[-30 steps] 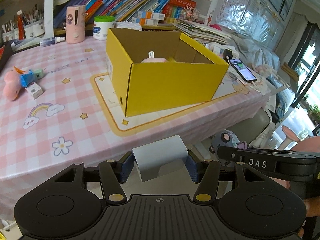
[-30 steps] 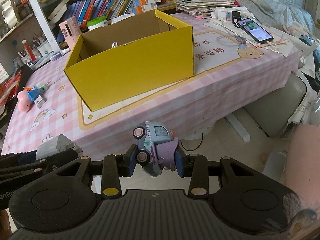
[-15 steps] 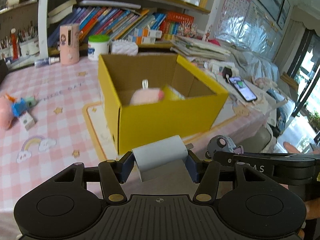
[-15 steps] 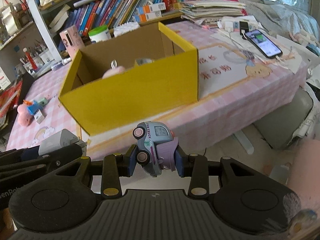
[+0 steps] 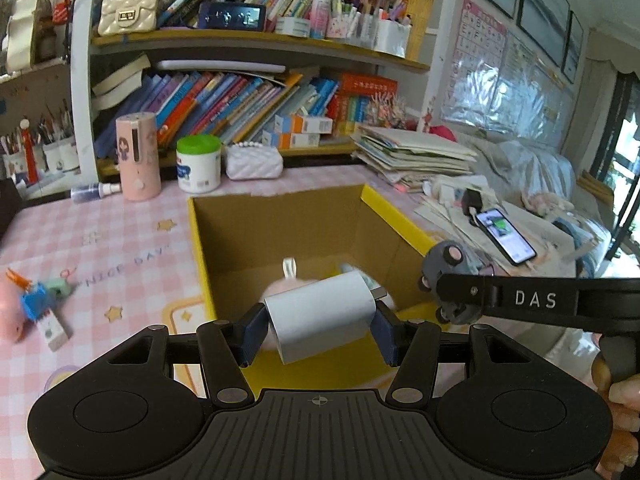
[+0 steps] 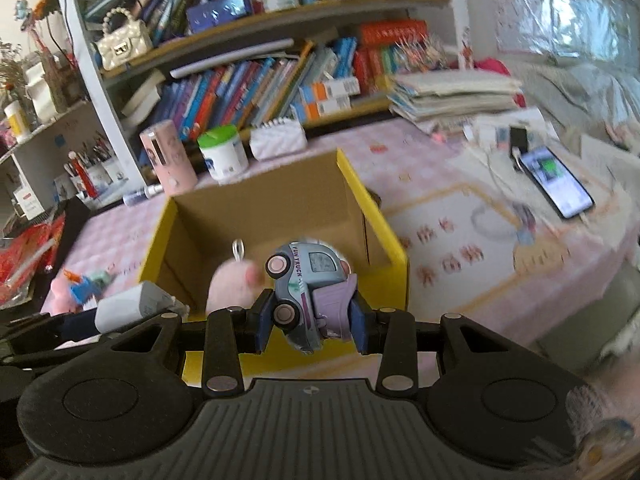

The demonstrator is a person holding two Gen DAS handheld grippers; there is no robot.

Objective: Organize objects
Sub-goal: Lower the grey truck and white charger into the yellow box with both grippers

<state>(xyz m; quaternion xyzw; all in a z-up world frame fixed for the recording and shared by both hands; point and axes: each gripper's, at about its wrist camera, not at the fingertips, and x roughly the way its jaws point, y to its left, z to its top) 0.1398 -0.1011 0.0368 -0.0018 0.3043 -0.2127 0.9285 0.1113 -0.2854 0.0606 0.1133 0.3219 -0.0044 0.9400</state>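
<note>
An open yellow cardboard box stands on the pink checked tablecloth. My left gripper is shut on a white plug-in charger, held over the box's near wall. My right gripper is shut on a small blue and lilac toy truck, also over the near wall. From the left wrist view the truck shows at the right, beyond the right gripper's black arm. The charger shows low on the left in the right wrist view. A pink plush toy lies inside the box.
A pink plush, a blue toy and a small white box lie on the cloth at left. Behind the yellow box stand a pink cylinder, a green-lidded jar and a white quilted pouch. A phone and stacked papers are at right.
Both grippers have risen and come forward from below the table edge to above the box's near wall, still gripping the charger and the truck. The box's inside has come into view.
</note>
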